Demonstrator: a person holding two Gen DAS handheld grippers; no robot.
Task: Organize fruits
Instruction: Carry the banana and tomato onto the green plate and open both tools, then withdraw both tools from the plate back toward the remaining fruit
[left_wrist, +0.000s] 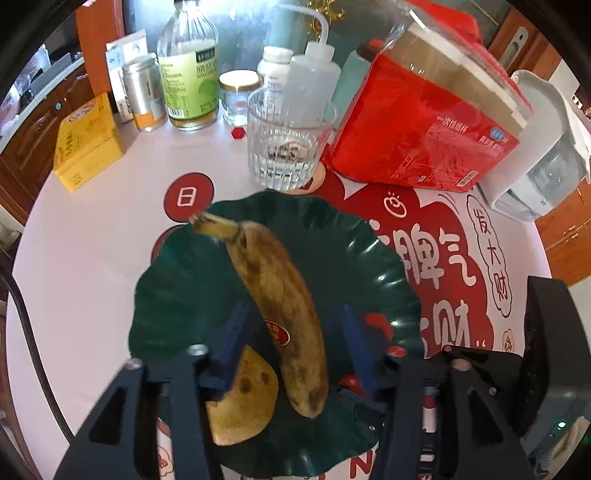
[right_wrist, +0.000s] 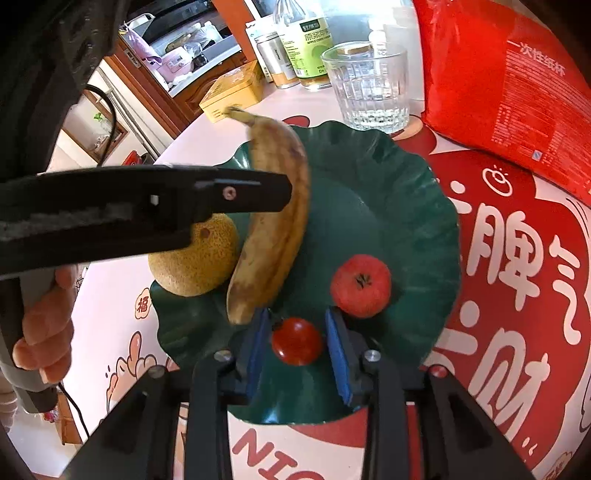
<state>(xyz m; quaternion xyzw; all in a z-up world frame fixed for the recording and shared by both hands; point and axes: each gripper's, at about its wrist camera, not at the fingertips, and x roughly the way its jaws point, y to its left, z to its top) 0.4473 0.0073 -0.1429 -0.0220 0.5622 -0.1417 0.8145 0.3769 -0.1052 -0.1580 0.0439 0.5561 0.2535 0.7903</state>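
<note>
Cluttered kitchen bench (left_wrist: 92, 258): on its green scalloped plate (right_wrist: 406, 206), the banana (left_wrist: 284, 302) lies lengthwise between the left gripper (left_wrist: 291, 328)'s spread fingers, untouched. Right gripper (right_wrist: 297, 341)'s fingers flank the cherry tomato (right_wrist: 296, 340) with gaps; a red apple (right_wrist: 360, 285) sits just beyond.

The fluted, scallop-edged plate (right_wrist: 406, 206) is deep glossy green. On it, the long ripe banana (right_wrist: 280, 206) is dull yellow, freckled and streaked with brown, and carries a small red oval sticker (left_wrist: 277, 331). At its 8 o'clock, the round rough-skinned fruit (right_wrist: 195, 266) is ochre with dark brown spots. The small smooth tomato (right_wrist: 297, 340) is shiny red with a dark stem; at its 1 o'clock, the round apple-like fruit (right_wrist: 361, 285) is matt red. The fingers' pads (right_wrist: 337, 354) are blue on black frames. The bench (left_wrist: 92, 266) is pale pink with red and white lettering.
</note>
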